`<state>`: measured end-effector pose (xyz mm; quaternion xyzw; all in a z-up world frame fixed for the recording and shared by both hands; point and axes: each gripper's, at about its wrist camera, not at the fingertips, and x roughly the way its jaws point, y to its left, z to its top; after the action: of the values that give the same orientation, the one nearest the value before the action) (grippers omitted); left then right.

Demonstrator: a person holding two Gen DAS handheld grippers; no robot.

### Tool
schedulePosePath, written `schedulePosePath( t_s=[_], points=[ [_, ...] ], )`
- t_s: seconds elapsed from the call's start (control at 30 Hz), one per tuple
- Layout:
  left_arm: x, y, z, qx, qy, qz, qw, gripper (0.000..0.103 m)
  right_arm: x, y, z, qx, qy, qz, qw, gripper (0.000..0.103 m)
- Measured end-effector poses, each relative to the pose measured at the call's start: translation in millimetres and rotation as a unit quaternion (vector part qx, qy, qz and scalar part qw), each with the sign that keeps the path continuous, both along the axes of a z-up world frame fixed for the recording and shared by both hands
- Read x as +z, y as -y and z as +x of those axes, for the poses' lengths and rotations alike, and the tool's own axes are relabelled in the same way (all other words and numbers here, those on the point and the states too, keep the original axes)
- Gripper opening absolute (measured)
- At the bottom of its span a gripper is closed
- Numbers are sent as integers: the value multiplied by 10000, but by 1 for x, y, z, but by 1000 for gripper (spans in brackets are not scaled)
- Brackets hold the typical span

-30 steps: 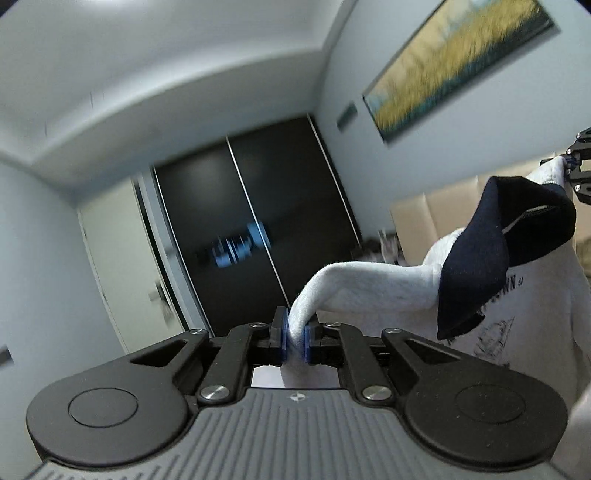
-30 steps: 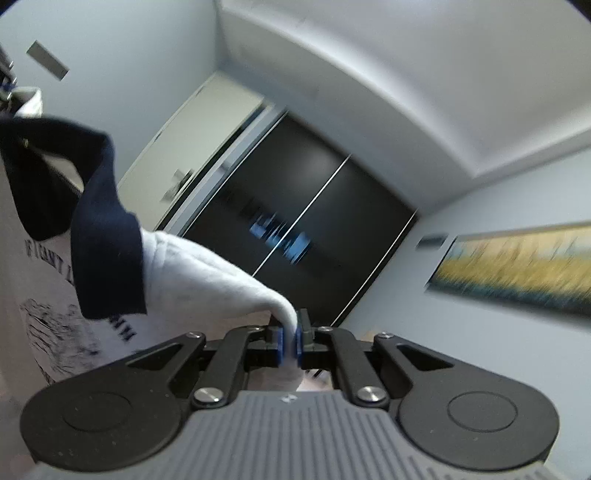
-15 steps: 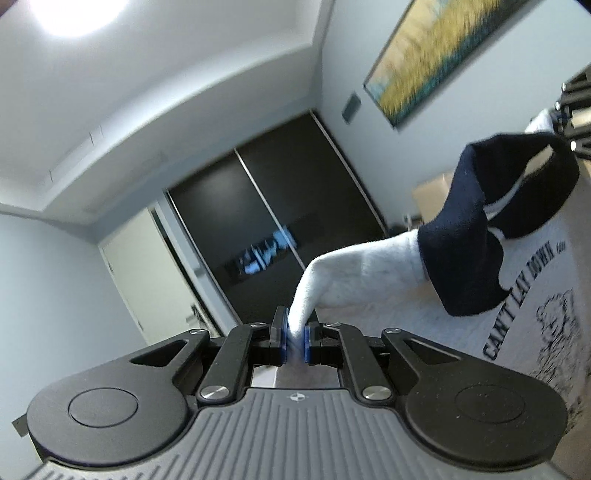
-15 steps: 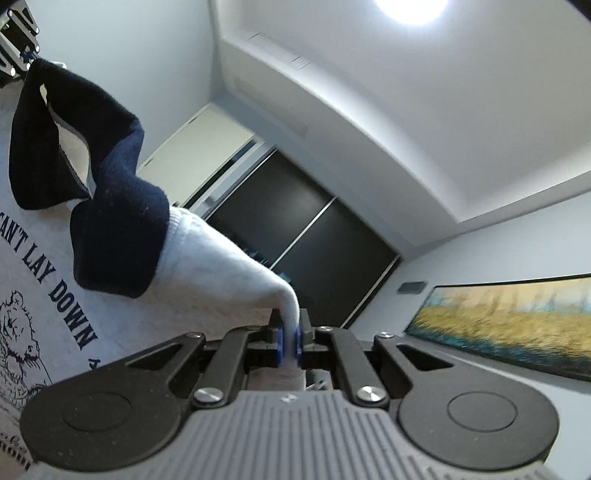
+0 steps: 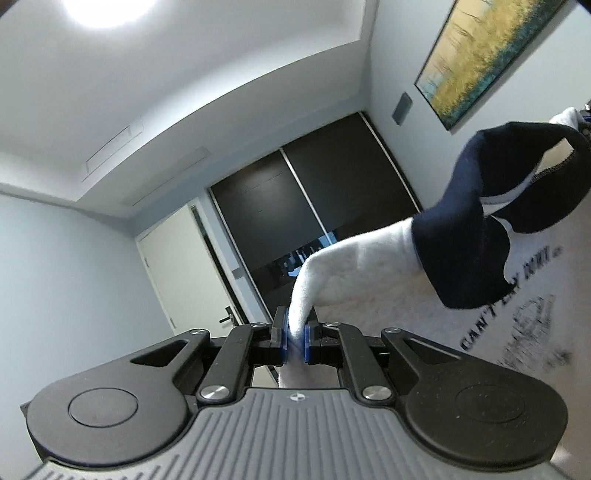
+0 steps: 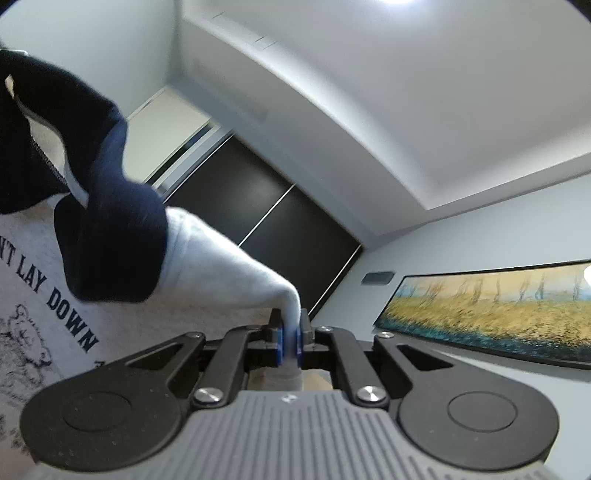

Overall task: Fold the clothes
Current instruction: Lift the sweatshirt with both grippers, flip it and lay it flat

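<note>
A light grey sweatshirt (image 5: pixel 369 266) with a navy collar (image 5: pixel 476 236) and navy lettering hangs in the air between my two grippers. My left gripper (image 5: pixel 294 338) is shut on a pinch of its shoulder fabric, with the blue pads pressed against the cloth. In the right wrist view the same sweatshirt (image 6: pixel 221 266) stretches away to the left, its navy collar (image 6: pixel 114 236) drooping open and a bear print below the words. My right gripper (image 6: pixel 290 341) is shut on the other shoulder. Both cameras tilt upward toward the ceiling.
Dark sliding wardrobe doors (image 5: pixel 332 192) and a pale door (image 5: pixel 177 273) stand at the far end of the room. A framed yellow landscape painting (image 6: pixel 491 314) hangs on the wall. A ceiling light (image 5: pixel 107 11) glows overhead. No surface below shows.
Both grippers have tilted further up toward the ceiling while still holding the sweatshirt. The collar and printed front have swung closer, and the beige furniture behind has dropped out of view.
</note>
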<state>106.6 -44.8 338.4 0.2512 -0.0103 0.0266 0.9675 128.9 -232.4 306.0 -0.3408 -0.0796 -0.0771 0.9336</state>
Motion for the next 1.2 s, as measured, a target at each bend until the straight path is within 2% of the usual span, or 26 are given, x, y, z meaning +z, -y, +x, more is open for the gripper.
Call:
schedulePosePath(
  t_s=[0.1,0.27,0.33,0.4,0.53,0.7,0.9,1.07,1.2],
  points=[
    [-25,-1,0,-106,-223,263,9993,6,-28,8,1,131,-409,-49,9991,7],
    [-102,-7,-7,-341,-994,543,9930,6,-74,21,4,348,-1090,-131,9934,7],
    [-141,-11,-14,-449,-1358,645,9876,6,-98,25,2,442,-1371,-162,9894,7],
    [-178,-13,-23,-562,-1728,682,9810,6,-140,29,-7,533,-1692,-162,9840,7],
    [-241,-15,-53,-822,-2339,799,9655,5,-207,37,-33,785,-2338,138,9690,7],
    [-291,-32,-105,-1321,-2992,795,9416,5,-267,50,-70,1210,-3293,226,9361,7],
    [-311,-35,-145,-1914,-3445,1233,9107,4,-296,62,-106,1860,-4294,-79,8837,7],
    [-318,-39,-159,-2158,-3741,1628,8871,4,-297,67,-118,2186,-4712,-585,8525,7],
    [-333,-41,-171,-2389,-4007,2021,8611,4,-280,76,-106,2418,-5080,-1041,8202,7]
  ],
)
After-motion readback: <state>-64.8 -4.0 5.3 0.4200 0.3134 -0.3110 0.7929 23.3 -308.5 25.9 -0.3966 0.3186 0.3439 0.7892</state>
